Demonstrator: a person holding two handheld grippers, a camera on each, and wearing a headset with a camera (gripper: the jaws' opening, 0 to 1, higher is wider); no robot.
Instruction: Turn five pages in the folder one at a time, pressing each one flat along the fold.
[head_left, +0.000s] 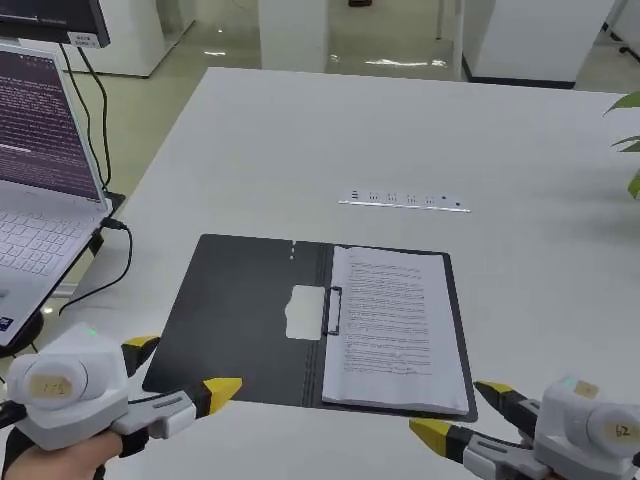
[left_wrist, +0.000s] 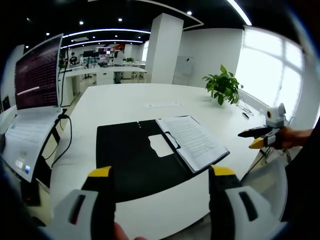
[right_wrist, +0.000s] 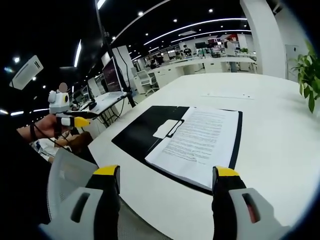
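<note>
A black folder (head_left: 240, 310) lies open on the white table, its bare left cover (left_wrist: 135, 160) dark and a stack of printed pages (head_left: 392, 325) clipped on the right half (right_wrist: 200, 140). A white label (head_left: 307, 312) sits by the fold. My left gripper (head_left: 185, 375) hovers open just off the folder's near left corner; its yellow-tipped jaws (left_wrist: 160, 175) stand wide apart with nothing between them. My right gripper (head_left: 465, 412) is open too, below the folder's near right corner, jaws (right_wrist: 167, 175) spread and empty.
An open laptop (head_left: 35, 190) with a cable (head_left: 120, 260) stands at the left edge of the table (head_left: 300, 130). A power strip inset (head_left: 405, 200) lies beyond the folder. A potted plant (left_wrist: 224, 86) stands at the far right.
</note>
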